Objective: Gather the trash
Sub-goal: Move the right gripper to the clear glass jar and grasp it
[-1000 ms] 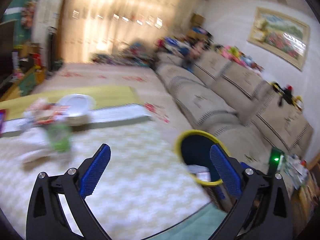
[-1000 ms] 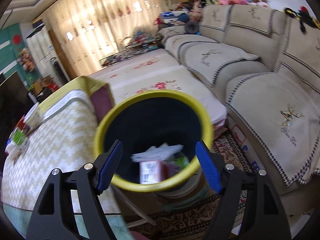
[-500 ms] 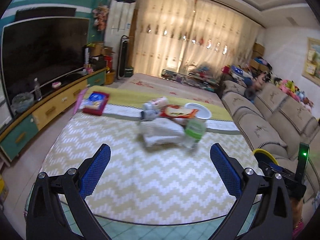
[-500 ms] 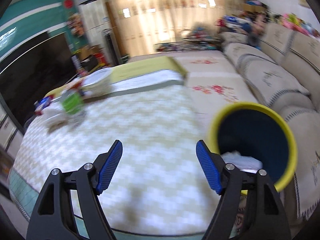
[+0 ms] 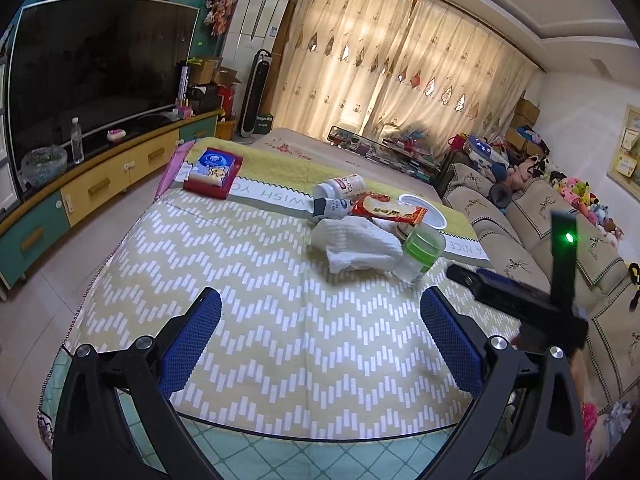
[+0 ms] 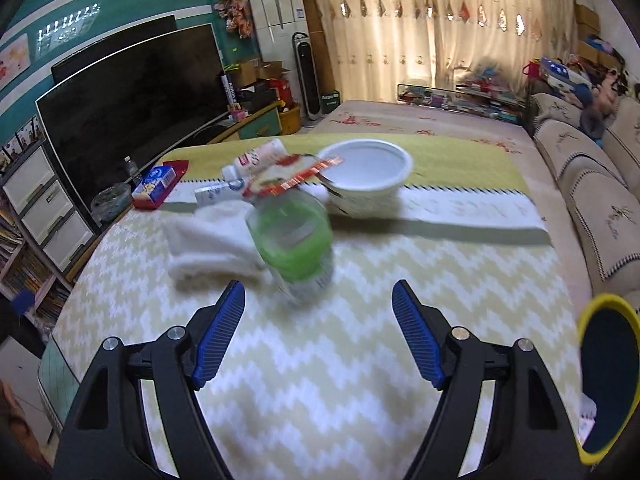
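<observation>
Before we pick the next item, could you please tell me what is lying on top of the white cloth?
A red snack wrapper overlaps the white cloth's far edge, beside a small carton. Whatever lies under the cloth is hidden.

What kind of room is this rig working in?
A home living room, almost certainly: a big TV on a low cabinet, a long sofa and curtains across the far wall. The trash sits on a cloth-covered table.
</observation>
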Motion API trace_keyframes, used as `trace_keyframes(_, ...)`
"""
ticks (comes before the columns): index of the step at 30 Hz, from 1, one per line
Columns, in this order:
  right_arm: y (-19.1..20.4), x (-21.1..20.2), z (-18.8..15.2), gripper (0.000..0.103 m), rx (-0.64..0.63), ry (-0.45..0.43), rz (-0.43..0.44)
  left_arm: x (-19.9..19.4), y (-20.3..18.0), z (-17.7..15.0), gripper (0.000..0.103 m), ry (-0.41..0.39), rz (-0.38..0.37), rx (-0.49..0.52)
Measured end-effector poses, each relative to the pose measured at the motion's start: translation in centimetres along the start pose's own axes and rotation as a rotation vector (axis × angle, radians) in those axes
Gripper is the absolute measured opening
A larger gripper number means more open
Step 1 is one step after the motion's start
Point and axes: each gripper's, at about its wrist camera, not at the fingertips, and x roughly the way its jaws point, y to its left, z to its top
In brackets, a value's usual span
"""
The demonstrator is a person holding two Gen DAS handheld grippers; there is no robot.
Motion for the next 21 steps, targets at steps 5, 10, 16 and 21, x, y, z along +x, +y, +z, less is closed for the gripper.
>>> trace_keyframes(5, 1.6, 2.5, 2.0, 0.072, -0.016, 0.015, -0.015, 0.9, 0.7, -0.3, 0.098, 0.019, -0.013, -0.015)
trace_keyframes(10, 2.4, 4.2, 2.9, 0.072, -0.018, 0.019, -0.036, 1.7, 1.0, -0.8, 0.098, 0.037, -0.030, -0.024)
trace_keyframes(16, 2.0, 5.7, 3.2, 0.065, 0.004, 0.024, -0.061, 2.4, 1.3, -1.2, 0.098, 0.053, -0.041, -0.030)
trace_keyframes(21, 2.1, 6.0, 3.0, 0.056, 0.005, 0.025, -0.057, 2.8, 1.2, -1.4, 0.098, 0.066, -0.051, -0.032)
